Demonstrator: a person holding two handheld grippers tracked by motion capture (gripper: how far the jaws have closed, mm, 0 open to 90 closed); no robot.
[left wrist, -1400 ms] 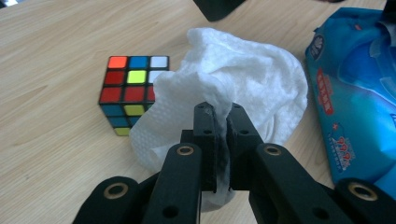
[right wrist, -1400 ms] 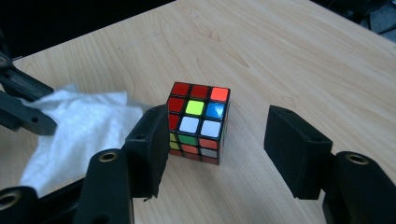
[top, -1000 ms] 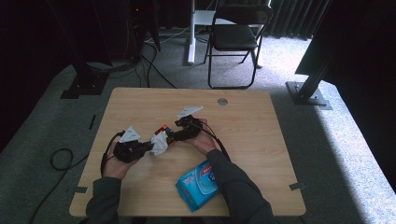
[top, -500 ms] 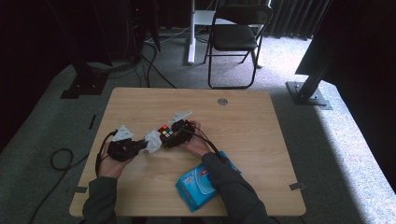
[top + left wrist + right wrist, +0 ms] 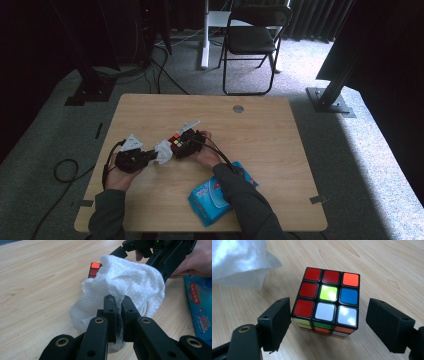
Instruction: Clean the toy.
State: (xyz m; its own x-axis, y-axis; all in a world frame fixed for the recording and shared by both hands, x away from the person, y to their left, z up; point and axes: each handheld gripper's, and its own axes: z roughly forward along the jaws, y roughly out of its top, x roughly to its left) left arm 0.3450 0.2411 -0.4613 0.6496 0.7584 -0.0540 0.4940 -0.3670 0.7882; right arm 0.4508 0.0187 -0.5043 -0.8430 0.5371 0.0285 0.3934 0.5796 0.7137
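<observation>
Left gripper (image 5: 117, 298) clamps the white wipe (image 5: 130, 280); right gripper (image 5: 328, 317), jaws just closing slightly, straddles the cube (image 5: 327, 298) on the wooden surface (image 5: 280, 130); folding chair (image 5: 252, 37) beyond.

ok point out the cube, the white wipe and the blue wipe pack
cube (image 5: 327, 300): right gripper view, yellow-green middle sticker of its top face
white wipe (image 5: 135, 285): left gripper view, bunched upper part
blue wipe pack (image 5: 207, 197): high view, its top face
</observation>
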